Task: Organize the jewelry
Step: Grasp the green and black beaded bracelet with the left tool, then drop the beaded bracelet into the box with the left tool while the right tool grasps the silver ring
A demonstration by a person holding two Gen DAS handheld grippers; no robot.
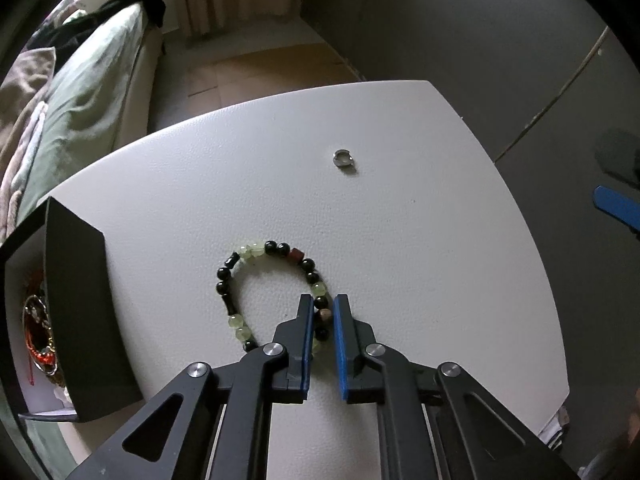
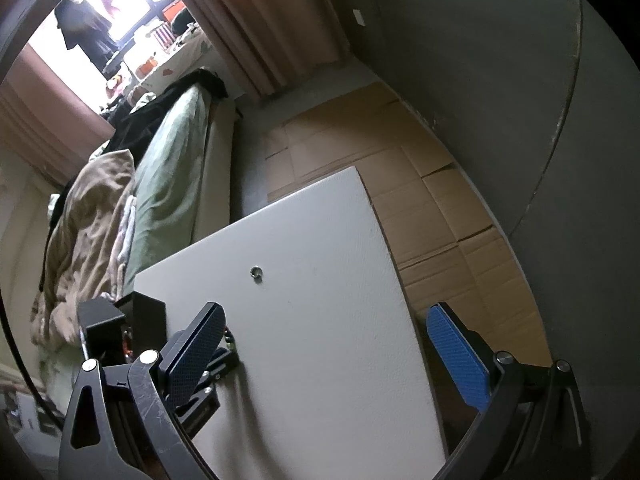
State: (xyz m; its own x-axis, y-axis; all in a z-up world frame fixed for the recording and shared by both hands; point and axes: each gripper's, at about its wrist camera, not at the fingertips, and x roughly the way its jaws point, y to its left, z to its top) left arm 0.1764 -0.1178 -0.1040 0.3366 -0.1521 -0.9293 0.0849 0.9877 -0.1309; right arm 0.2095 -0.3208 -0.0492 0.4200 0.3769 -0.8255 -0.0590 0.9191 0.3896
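one beaded bracelet [image 1: 276, 280], one silver ring [image 1: 342, 158], one black box [image 1: 76, 308], one white table [image 1: 400, 240], two grippers.

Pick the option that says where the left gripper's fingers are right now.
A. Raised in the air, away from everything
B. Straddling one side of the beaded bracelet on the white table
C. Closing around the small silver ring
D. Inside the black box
B: in the left wrist view the left gripper has a finger on either side of the beaded bracelet, which lies on the white table; the silver ring sits apart.
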